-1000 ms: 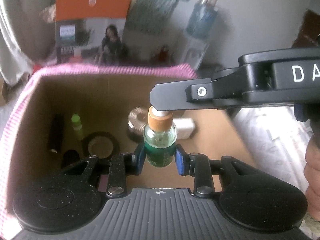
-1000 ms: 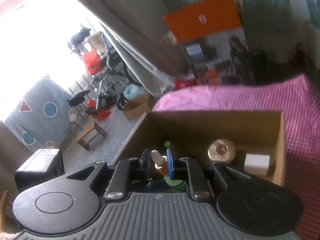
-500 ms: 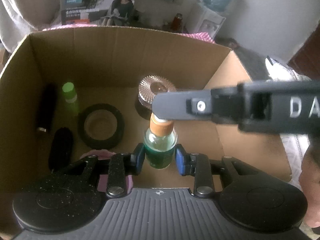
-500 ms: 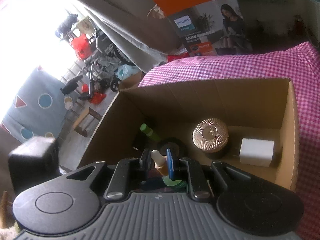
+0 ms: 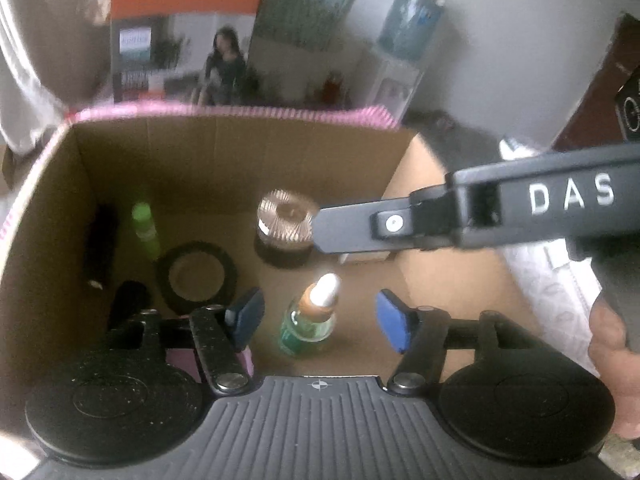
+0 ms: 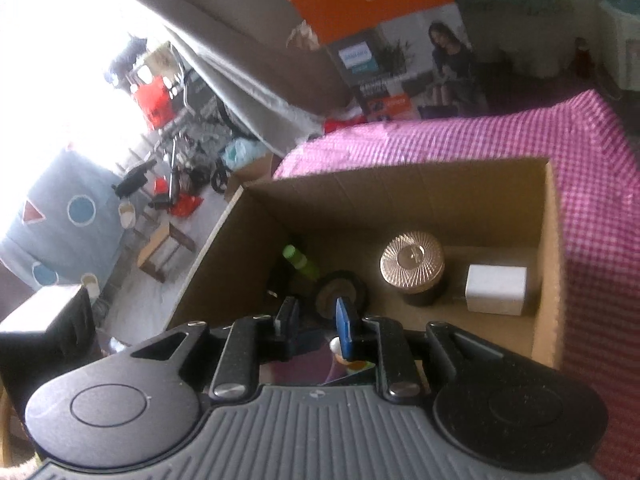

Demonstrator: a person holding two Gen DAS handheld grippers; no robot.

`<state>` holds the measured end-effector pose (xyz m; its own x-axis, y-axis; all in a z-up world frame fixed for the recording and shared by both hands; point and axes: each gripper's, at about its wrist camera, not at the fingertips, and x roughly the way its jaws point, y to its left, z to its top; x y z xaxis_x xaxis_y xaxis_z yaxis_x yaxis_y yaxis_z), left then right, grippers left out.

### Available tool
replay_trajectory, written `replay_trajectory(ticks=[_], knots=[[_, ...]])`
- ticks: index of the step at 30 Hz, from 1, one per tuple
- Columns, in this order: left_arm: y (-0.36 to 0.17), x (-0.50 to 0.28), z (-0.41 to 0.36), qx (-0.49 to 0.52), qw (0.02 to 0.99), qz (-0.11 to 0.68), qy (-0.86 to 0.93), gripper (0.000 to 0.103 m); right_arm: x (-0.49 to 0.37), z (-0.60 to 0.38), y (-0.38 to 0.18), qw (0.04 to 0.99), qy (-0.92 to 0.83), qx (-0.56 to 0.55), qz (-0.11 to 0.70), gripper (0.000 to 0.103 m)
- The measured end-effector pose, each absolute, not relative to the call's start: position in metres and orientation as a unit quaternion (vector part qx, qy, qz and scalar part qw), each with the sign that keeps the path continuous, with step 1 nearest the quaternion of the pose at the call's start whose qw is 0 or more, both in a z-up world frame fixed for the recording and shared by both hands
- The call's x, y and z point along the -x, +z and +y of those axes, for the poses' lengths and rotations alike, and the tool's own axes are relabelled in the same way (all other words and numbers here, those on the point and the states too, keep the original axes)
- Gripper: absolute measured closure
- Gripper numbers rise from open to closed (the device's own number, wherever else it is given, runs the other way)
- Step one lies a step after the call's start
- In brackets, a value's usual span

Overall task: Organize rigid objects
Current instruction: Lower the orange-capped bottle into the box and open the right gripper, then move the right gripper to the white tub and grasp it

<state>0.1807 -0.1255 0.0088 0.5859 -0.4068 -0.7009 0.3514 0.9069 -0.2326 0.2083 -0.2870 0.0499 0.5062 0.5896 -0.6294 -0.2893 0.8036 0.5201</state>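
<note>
- Left claw [image 5: 318, 322] was spreading, pads clear of the green dropper bottle [image 5: 308, 324] between them on the cardboard box [image 5: 240, 160] floor.
- Right claw [image 6: 314, 320] was opening, gap empty.
- Behind: gold-lidded jar [image 5: 285, 220].

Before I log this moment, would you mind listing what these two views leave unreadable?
- Dropper bottle: label blurred in left wrist view; right wrist view shows only its tip, behind the right claw.
- White block: in left wrist view, mostly hidden behind the right claw's finger.
- Black objects by the cardboard box's left wall: too dark and blurred to identify.
</note>
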Motion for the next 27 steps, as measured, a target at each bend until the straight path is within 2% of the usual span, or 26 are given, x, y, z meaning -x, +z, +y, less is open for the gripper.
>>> replay_trajectory(ticks=[1,3,5,11,17,27], knots=[[0.014,-0.174,-0.127,0.032,0.895,0.389,-0.215,0.040,-0.201,-0.290,0.056,0.854,0.257,-0.179,0.415,0.078],[0.029,-0.156,-0.125,0.033,0.905,0.359,-0.226,0.038,-0.183,-0.296,0.069,0.865,0.255,-0.185,0.391,0.062],[0.045,-0.140,-0.123,0.027,0.911,0.333,-0.241,0.034,-0.164,-0.301,0.080,0.872,0.257,-0.191,0.369,0.053],[0.073,-0.089,-0.094,0.005,0.935,0.275,-0.224,0.029,-0.104,-0.312,0.102,0.889,0.256,-0.211,0.316,0.052],[0.069,-0.052,-0.056,-0.018,0.957,0.245,-0.154,0.025,-0.061,-0.307,0.101,0.888,0.272,-0.232,0.289,0.049],[0.018,-0.058,-0.016,-0.026,0.952,0.295,-0.079,0.025,-0.074,-0.249,0.050,0.842,0.308,-0.261,0.359,0.049]])
